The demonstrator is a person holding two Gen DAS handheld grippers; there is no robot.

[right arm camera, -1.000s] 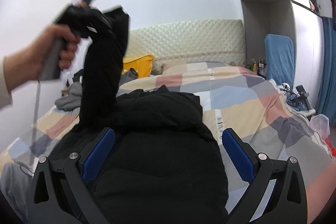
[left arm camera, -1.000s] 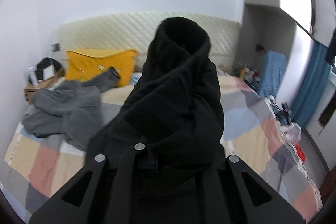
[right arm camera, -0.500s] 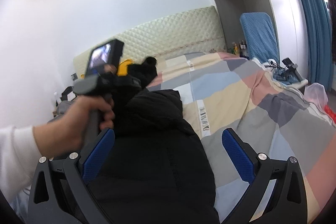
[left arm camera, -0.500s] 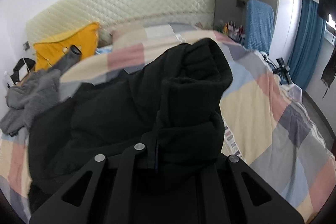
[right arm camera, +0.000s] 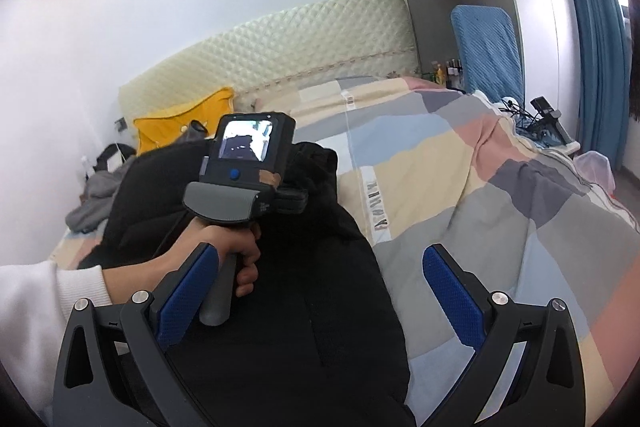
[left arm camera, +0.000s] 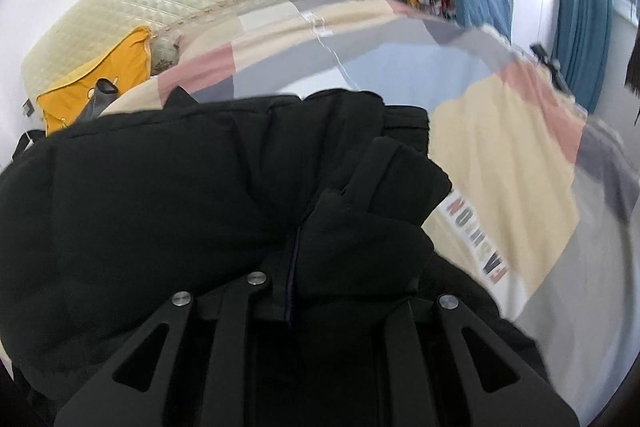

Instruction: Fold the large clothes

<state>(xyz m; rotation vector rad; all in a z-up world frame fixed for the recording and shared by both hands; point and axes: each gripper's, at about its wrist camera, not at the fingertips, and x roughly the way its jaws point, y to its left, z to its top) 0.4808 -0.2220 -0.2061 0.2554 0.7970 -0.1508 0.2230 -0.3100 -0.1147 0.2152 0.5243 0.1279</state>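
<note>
A large black padded jacket (left arm camera: 152,195) lies on the patchwork bed (left arm camera: 500,155). My left gripper (left arm camera: 320,267) is shut on a bunched black part of it, low over the jacket's body; its fingertips are buried in the cloth. In the right wrist view the jacket (right arm camera: 304,307) fills the lower middle, and the left gripper's body (right arm camera: 248,167) in a hand sits over its far part. My right gripper (right arm camera: 320,291) is open and empty, its blue pads (right arm camera: 452,295) wide apart above the jacket's near end.
A grey garment (right arm camera: 92,199) lies at the bed's left side, by a yellow pillow (right arm camera: 180,123) against the quilted headboard (right arm camera: 280,59). A blue-covered chair (right arm camera: 488,51), cables and a blue curtain (right arm camera: 600,67) stand to the right of the bed.
My left gripper has swung the held black part from high in the air down onto the jacket, towards the right. My right gripper has stayed open.
</note>
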